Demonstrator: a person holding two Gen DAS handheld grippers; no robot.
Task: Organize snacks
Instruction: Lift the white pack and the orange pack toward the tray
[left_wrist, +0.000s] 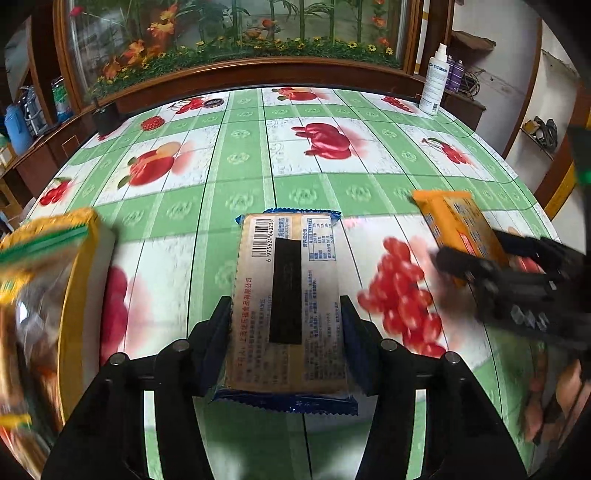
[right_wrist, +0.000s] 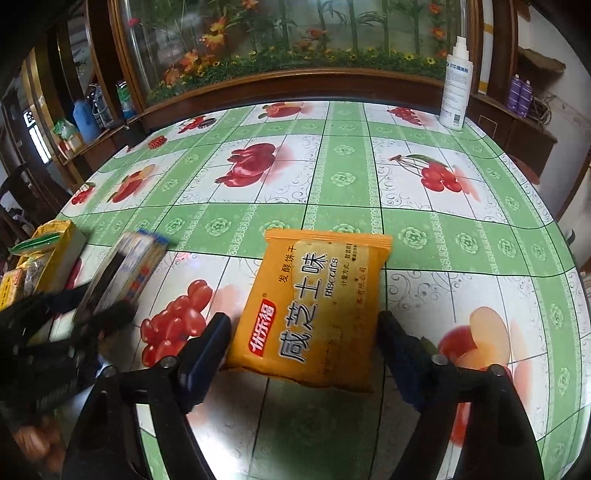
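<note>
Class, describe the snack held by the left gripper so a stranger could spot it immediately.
Start at the fruit-print tablecloth. Above its near edge, the left gripper clamps a blue-edged biscuit packet. Its barcode faces up, unlike the orange packet.

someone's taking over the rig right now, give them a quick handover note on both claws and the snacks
Left claw: shut on the blue-edged biscuit pack, label side down, barcode up.
Right claw: shut on the orange biscuit pack, held above the fruit-print tablecloth.
A yellow box of snacks sits at the table's left edge, already holding packets.
Done: both packs picked up.
Left: probably place both in the box.
</note>
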